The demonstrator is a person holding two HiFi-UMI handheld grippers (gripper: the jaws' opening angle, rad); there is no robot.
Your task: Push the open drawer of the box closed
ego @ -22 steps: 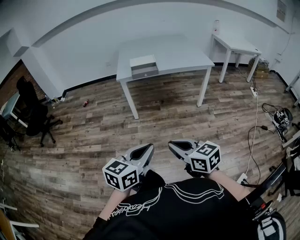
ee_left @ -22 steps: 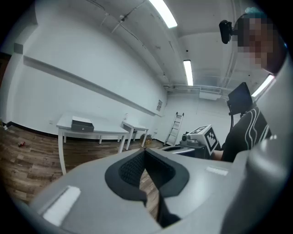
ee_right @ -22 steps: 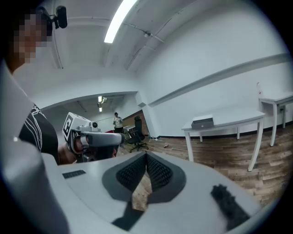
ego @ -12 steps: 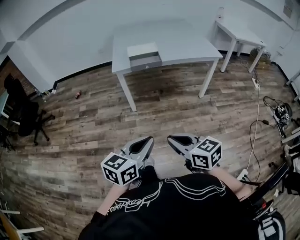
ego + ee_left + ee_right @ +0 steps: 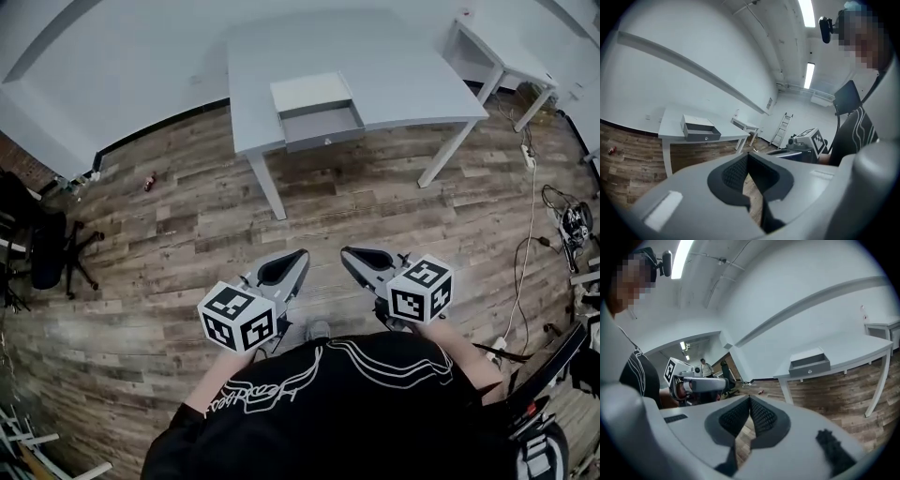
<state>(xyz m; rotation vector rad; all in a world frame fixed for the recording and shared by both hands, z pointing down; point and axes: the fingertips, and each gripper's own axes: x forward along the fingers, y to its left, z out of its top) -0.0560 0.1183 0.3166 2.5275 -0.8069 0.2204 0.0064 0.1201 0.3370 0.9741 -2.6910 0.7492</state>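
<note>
Drawer open on table — well ahead of right hand-held gripper.

Ahead of you, a pale grey rectangular table stands on the brown wood-plank floor. At its near edge sits a small grey box, its drawer open toward you.

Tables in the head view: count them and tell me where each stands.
2. The large table bearing the box stands ahead; a smaller table at upper right. Edges may hide more.
</note>
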